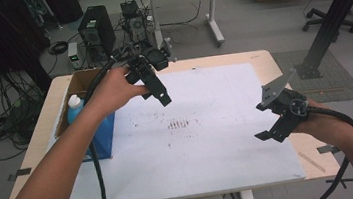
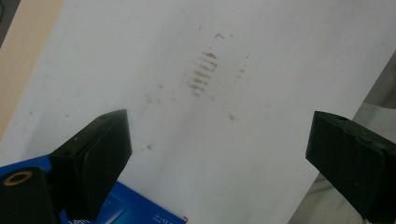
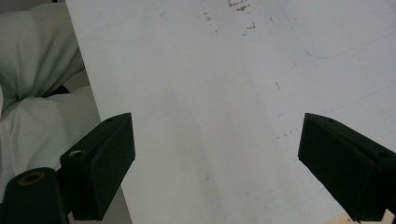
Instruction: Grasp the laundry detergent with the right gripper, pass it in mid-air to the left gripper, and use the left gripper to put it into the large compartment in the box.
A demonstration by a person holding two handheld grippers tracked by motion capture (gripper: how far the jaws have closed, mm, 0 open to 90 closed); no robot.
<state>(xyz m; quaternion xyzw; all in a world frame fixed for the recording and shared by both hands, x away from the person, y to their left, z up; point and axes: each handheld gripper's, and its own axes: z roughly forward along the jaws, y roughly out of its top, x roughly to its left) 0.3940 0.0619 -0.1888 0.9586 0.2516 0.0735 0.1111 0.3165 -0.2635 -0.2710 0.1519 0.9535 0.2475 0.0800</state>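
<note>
My left gripper [image 1: 156,94] is held above the back left of the white sheet [image 1: 232,163], tilted down toward its middle. In the left gripper view it [image 2: 219,130] stands wide open with nothing between the jaws, over the white sheet [image 2: 261,60] and a patch of brown marks [image 2: 203,70]. My right gripper [image 1: 271,136] hovers low near the sheet's right edge. In the right gripper view it [image 3: 215,126] is open and empty above the bare sheet [image 3: 210,70].
A blue box [image 1: 102,135] stands at the sheet's left edge, with a blue-capped bottle [image 1: 75,108] and an open cardboard box [image 1: 81,80] behind it. Brown marks [image 1: 180,124] sit mid-sheet. The person's light trousers [image 3: 37,93] lie beyond the table's near edge.
</note>
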